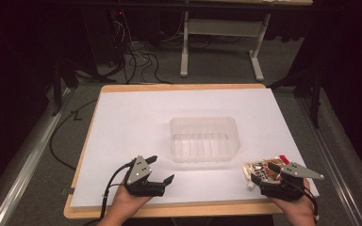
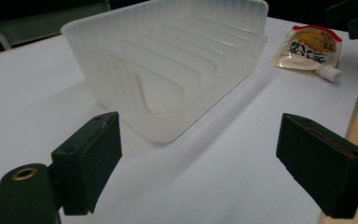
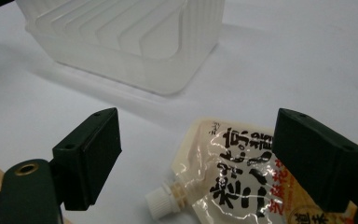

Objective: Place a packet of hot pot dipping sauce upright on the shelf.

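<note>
A clear ribbed plastic bin (image 1: 204, 139) stands in the middle of the white table top. A spouted food pouch (image 1: 260, 171) with black print and a white cap lies flat near the front right edge. My right gripper (image 1: 277, 170) hovers open right over the pouch (image 3: 242, 184), jaws on either side of it, spout (image 3: 161, 203) pointing toward me. My left gripper (image 1: 162, 169) is open at the front left, nothing between its jaws, facing the bin (image 2: 177, 65). The pouch (image 2: 307, 49) lies beyond the bin's right side in the left gripper view.
The white sheet (image 1: 136, 117) covers a wooden table (image 1: 179, 87). Cables (image 1: 136, 59) and a table frame (image 1: 221, 42) stand on the floor behind. Dark stands flank the table on both sides.
</note>
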